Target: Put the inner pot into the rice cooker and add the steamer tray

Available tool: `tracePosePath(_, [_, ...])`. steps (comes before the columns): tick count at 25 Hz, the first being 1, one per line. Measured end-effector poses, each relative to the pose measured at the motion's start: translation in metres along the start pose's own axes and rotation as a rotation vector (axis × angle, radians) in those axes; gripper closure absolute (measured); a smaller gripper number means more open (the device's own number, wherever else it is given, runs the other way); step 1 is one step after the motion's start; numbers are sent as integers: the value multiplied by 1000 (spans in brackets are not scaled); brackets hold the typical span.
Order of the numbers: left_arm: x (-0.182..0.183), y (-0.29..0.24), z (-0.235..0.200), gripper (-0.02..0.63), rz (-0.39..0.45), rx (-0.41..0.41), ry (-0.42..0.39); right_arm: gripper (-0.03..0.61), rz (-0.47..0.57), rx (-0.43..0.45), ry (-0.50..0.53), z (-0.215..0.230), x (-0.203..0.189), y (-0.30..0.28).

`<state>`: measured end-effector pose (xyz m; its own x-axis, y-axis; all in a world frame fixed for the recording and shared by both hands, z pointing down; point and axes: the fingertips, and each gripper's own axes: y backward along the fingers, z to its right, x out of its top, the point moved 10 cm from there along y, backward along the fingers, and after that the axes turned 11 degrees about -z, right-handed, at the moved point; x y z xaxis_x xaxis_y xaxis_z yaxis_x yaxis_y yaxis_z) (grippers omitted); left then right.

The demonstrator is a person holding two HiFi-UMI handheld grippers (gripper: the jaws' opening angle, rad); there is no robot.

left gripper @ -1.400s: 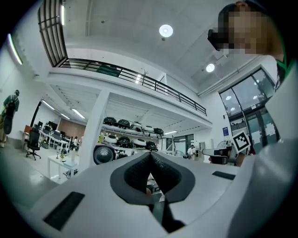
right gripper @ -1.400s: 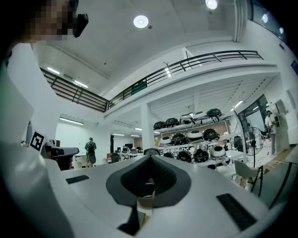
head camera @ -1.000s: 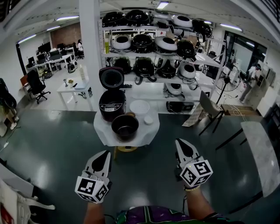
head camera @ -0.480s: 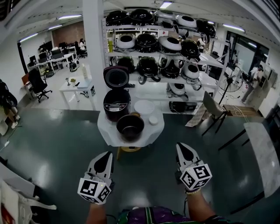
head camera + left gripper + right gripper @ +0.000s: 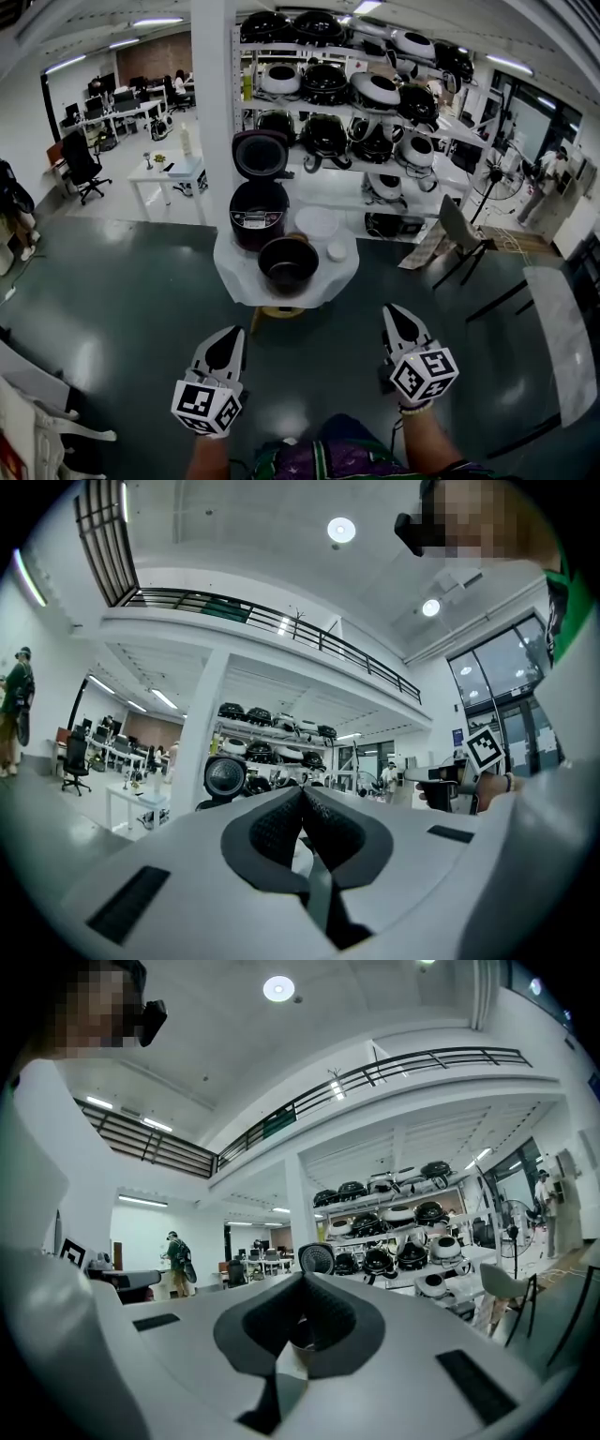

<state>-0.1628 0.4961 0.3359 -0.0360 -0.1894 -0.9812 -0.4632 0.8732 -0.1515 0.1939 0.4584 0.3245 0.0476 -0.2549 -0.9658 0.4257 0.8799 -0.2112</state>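
Both grippers are held out level over the dark glossy floor (image 5: 122, 309), short of a small round table (image 5: 239, 277) w/ a white cover. The left gripper (image 5: 228, 336) has its jaws pressed together w/ nothing between them, the dark pads meeting at the tip in its own view (image 5: 302, 791). The right gripper (image 5: 394, 314) is likewise closed and empty (image 5: 302, 1279). Each is well apart from the table, one to either side of it, tips pointing roughly toward it. On the table, the dark inner pot (image 5: 288, 263) stands upright at the near edge, mouth open to the ceiling, outside the rice cooker (image 5: 258, 214). The cooker sits just behind it and to the left, its lid (image 5: 261, 153) swung up. The pale round steamer tray (image 5: 317, 224) lies on the table beside the cooker, behind the pot to the right. A small white cup-like item (image 5: 337, 251) sits near the pot's right side; what it is can't be told. Behind the table are a white pillar (image 5: 214, 84) and shelves (image 5: 375, 122) packed w/ more cookers. An empty chair (image 5: 459, 230) stands at right.
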Motion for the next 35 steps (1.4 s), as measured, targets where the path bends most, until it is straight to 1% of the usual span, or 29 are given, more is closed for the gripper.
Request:
tracePosePath(4, [-1,-5,-12,592,5,-12,23,574,-7,-4,1,-3,3,-11])
tracePosePath(9, [-6,-24,-23,592,-12,-26,-15,572,-5,25,-5,4,9,-40])
tracePosePath(13, [-10,-51,-31,592,-34,-8,-5,573,9,47,-8,23,12,-72])
tracePosePath(18, [1,-106,-41,592,-50,19,3,572,11,74,-12,62,26,-122])
tracePosePath(25, [33,-200,-53,591,-27,75,-3,572,46,106,17,128,65,-194])
tracePosePath(28, [39,-241,-52,591,-33,71,-5,572,43,133,15,157,78,-215])
tracePosePath(32, [42,-288,-46,591,-68,84,-29,572,33,169,-5,193,83,-239])
tracePosePath(35, [47,-314,-46,591,-67,110,-31,572,36,182,-11,216,87,-256])
